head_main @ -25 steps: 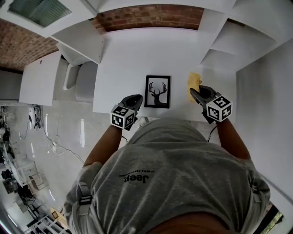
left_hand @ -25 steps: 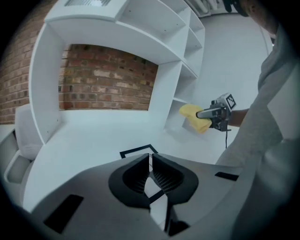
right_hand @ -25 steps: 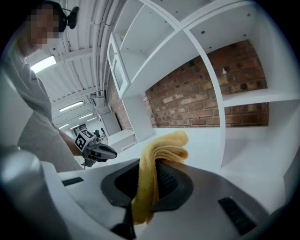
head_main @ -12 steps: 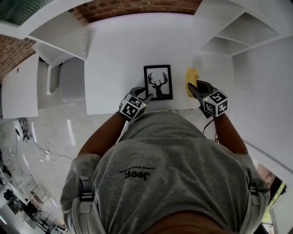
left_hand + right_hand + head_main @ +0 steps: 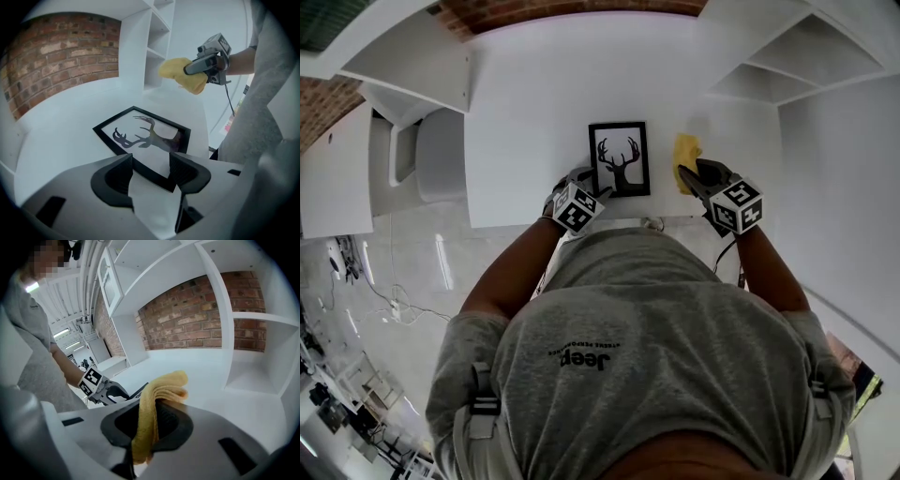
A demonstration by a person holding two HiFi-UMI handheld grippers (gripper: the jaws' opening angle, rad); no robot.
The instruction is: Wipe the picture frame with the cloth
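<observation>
The left hand-held gripper (image 5: 151, 171) is hanging over the near edge of the picture frame (image 5: 619, 157). Its jaws have just been opening and are standing apart, with the frame's corner showing between them, unpressed. The frame is lying flat on the white table (image 5: 534, 112), close to the front edge. The right hand-held gripper (image 5: 152, 420) is clamping the yellow cloth (image 5: 684, 150), holding it up beside the frame, clear of the glass. By my reading, the whole wipe is left to do.
</observation>
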